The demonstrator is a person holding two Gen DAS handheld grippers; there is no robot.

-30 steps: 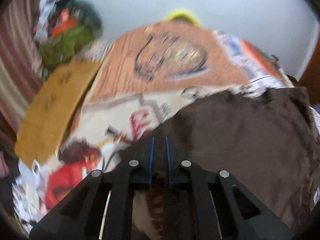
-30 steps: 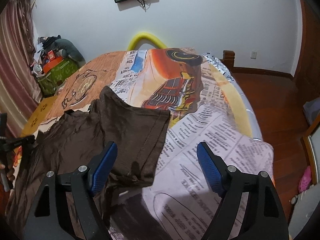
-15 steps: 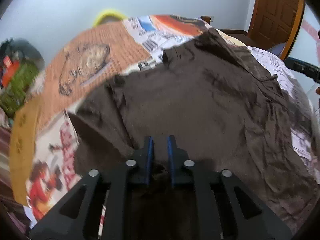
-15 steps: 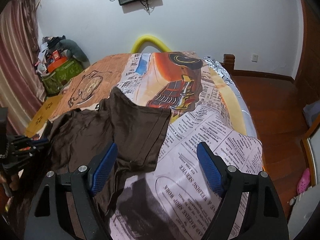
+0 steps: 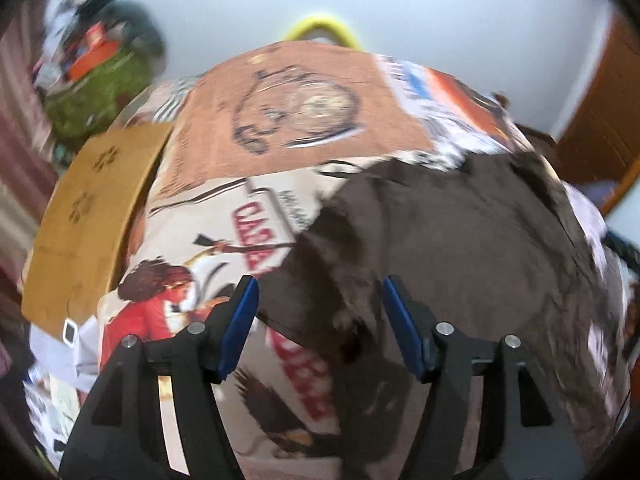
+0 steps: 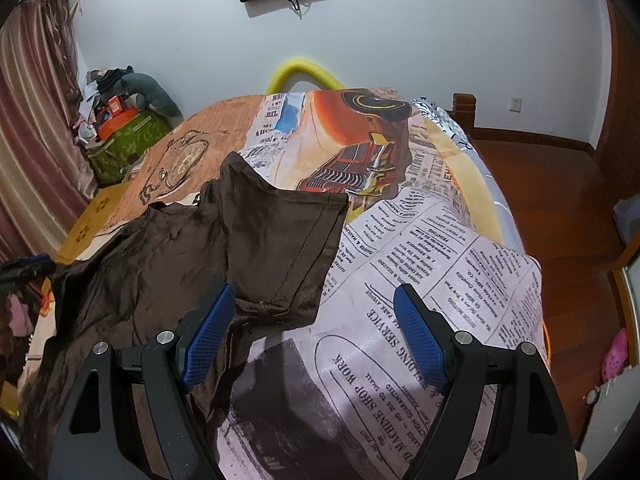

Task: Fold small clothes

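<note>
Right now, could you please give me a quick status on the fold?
Left gripper jaws just opened, nothing clamped. Right gripper open, empty. Brown garment lying rumpled on bedspread. Nothing in the way.

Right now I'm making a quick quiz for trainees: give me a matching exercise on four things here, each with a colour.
Things:
1. garment
2. curved tube behind the bed
3. right gripper pads
4. bag by the curtain

Colours:
A. yellow
B. green
C. dark brown
D. blue

Pairs: 1-C, 2-A, 3-D, 4-B

Sheeny brown cloth garment (image 6: 248, 240), glossy wooden floor (image 6: 560, 208)
</note>
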